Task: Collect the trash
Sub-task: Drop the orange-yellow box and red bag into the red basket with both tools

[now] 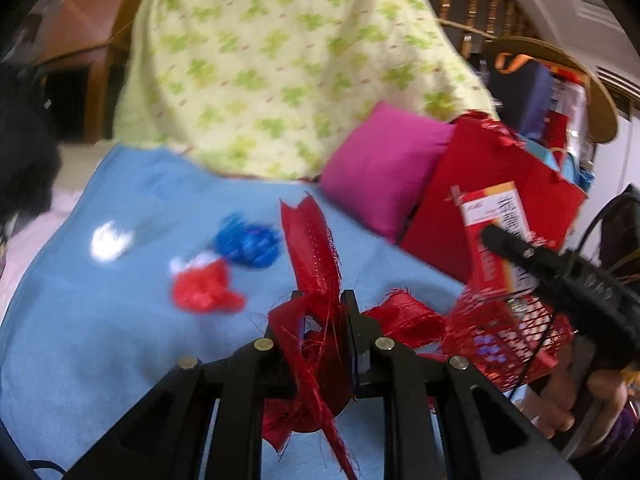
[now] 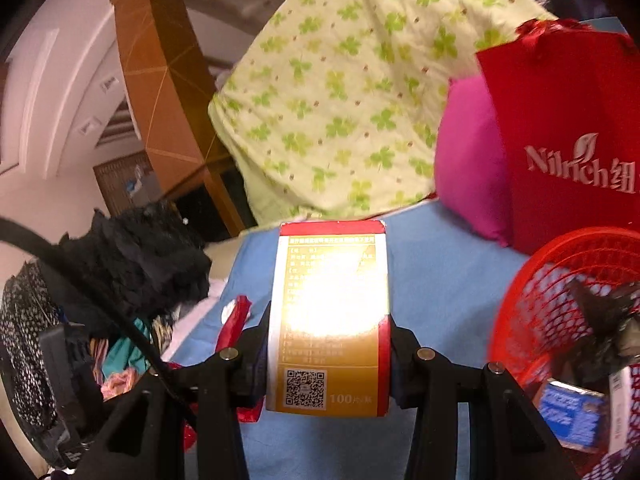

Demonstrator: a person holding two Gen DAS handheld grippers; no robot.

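My left gripper (image 1: 324, 300) is shut on a frayed red ribbon (image 1: 312, 240) and holds it above the blue sheet (image 1: 100, 340). My right gripper (image 2: 328, 320) is shut on a red, white and gold carton (image 2: 330, 312), which also shows in the left wrist view (image 1: 494, 232) just above the red mesh basket (image 1: 516, 336). The basket (image 2: 560, 300) sits at the right with a blue packet (image 2: 572, 416) and dark trash inside. On the sheet lie a blue wrapper (image 1: 248, 244), a red wrapper (image 1: 204, 288) and a white scrap (image 1: 108, 240).
A pink cushion (image 1: 380, 168), a red paper bag (image 2: 568, 144) and a green clover quilt (image 1: 280, 72) stand behind. A black fluffy garment (image 2: 140, 256) and piled clothes lie at the left. A wooden cabinet (image 2: 156, 72) stands at the back left.
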